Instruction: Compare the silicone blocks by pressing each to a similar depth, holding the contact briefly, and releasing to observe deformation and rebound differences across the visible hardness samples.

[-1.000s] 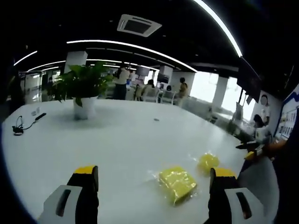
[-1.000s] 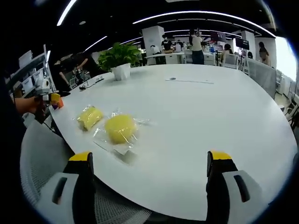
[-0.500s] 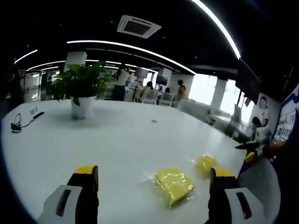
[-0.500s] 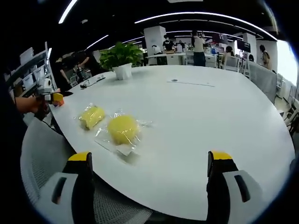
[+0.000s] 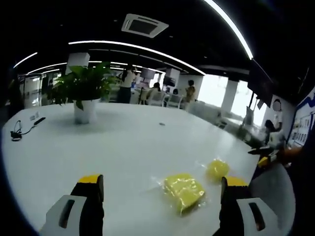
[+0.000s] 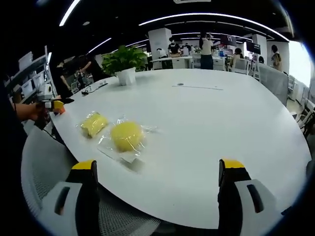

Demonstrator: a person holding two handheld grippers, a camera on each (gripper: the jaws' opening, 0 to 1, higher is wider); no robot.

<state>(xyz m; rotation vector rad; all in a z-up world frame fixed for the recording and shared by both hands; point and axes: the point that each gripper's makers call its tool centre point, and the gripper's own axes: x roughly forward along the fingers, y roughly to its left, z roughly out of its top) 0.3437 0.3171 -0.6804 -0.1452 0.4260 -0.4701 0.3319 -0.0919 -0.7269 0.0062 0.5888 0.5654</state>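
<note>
Yellow silicone blocks, two of them, lie in clear plastic wrappers near the edge of the white desk (image 6: 211, 123) closest to me. In the right gripper view the rounder block (image 6: 126, 135) sits just beside the smaller block (image 6: 94, 123), both left of centre; in the left gripper view the same pair appear as the rounder block (image 5: 184, 190) and, past it, the smaller block (image 5: 217, 168). I judge they lie side by side near the edge so that either can be pressed in turn without a long reach.

My right hand-held gripper (image 6: 157, 172) hangs above the desk edge with its jaws spread wide, touching nothing. My left hand-held gripper (image 5: 158, 189) is likewise spread and empty, held off the desk with the rounder block ahead between its jaws. No press has begun, by my reading; both blocks look undeformed.

A potted plant (image 6: 125, 61) stands well apart from the blocks, farther along the desk, and a cable (image 5: 22, 132) lies near the far edge. I can read no brand, label or hardness marking on the wrappers; they are too small and blurred.
</note>
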